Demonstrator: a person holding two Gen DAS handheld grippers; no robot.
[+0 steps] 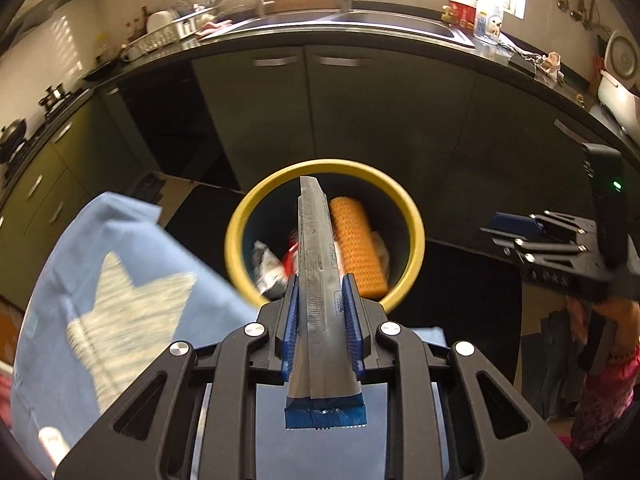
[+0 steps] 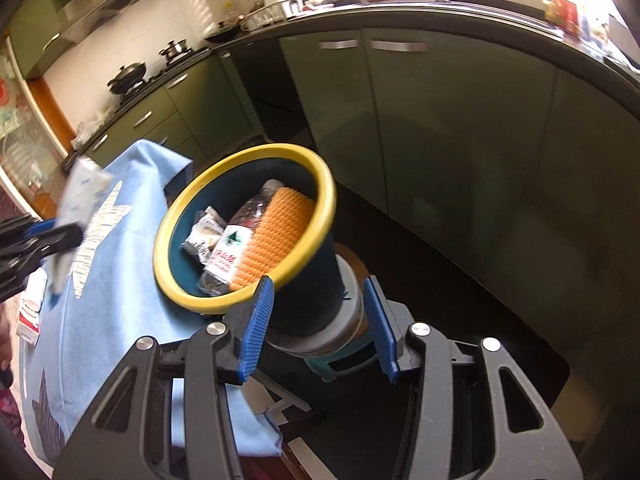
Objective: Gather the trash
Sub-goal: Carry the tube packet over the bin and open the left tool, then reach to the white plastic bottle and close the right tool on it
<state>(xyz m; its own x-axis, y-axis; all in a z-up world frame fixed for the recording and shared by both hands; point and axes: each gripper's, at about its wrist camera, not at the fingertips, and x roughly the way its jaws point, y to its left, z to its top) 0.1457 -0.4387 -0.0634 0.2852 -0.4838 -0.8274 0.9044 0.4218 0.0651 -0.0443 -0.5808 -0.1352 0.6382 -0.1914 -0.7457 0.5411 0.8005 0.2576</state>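
Observation:
A dark bin with a yellow rim (image 1: pixel 236 240) (image 2: pixel 324 200) holds an orange bumpy sponge (image 1: pixel 356 240) (image 2: pixel 272 236), a labelled plastic bottle (image 2: pixel 232 252) and crumpled wrappers (image 1: pixel 266 264). My left gripper (image 1: pixel 320 292) is shut on a silver wrapper with a blue end (image 1: pixel 316 264), held edge-on in front of the bin's mouth; it also shows at the left of the right wrist view (image 2: pixel 80 192). My right gripper (image 2: pixel 320 300) is open, its blue pads either side of the bin's lower body, and it shows at the right of the left wrist view (image 1: pixel 516 228).
A light blue cloth with pale stars (image 1: pixel 112 292) (image 2: pixel 100 312) covers the surface left of the bin. Dark green cabinets (image 1: pixel 360 120) and a counter with a sink (image 1: pixel 352 24) stand behind. The floor is dark (image 2: pixel 440 300). A white packet (image 2: pixel 30 312) lies on the cloth.

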